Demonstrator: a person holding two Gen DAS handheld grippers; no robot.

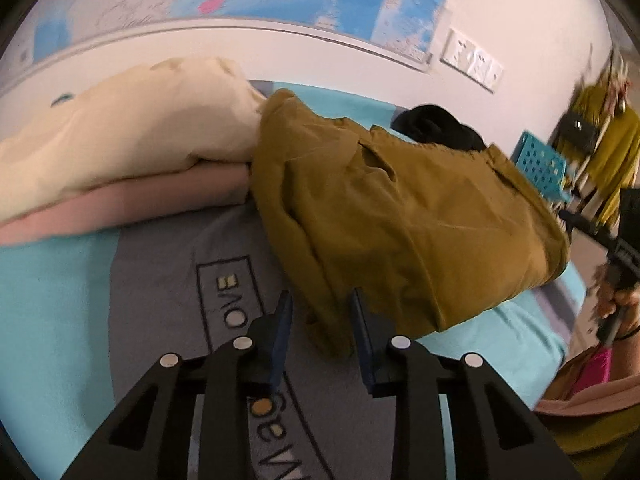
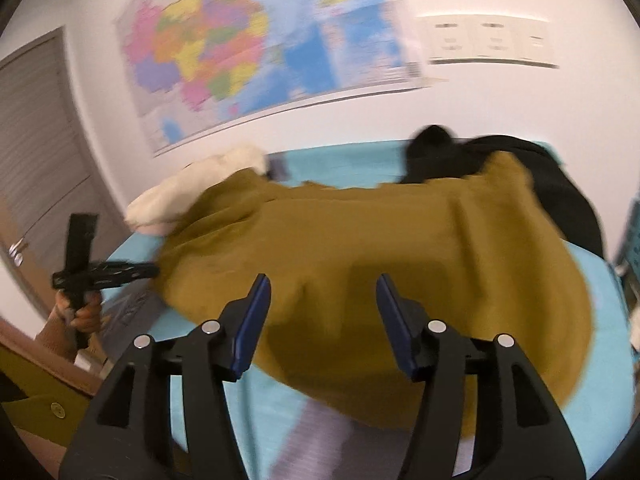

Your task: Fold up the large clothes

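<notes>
A large mustard-brown garment (image 1: 400, 208) lies bunched and partly folded on the bed; it also shows in the right wrist view (image 2: 380, 248). My left gripper (image 1: 320, 308) is open, its fingers on either side of the garment's near corner, holding nothing. My right gripper (image 2: 322, 292) is open and empty, hovering just above the garment's near edge. The right gripper also shows at the right edge of the left wrist view (image 1: 616, 248), and the left gripper at the left of the right wrist view (image 2: 100, 272).
A cream item lies on a pink folded one (image 1: 120, 160) at the left. A black garment (image 1: 436, 126) lies behind the brown one. The bed cover (image 1: 52, 280) is turquoise and grey. A blue basket (image 1: 540, 164) stands at the right. A map hangs on the wall (image 2: 240, 52).
</notes>
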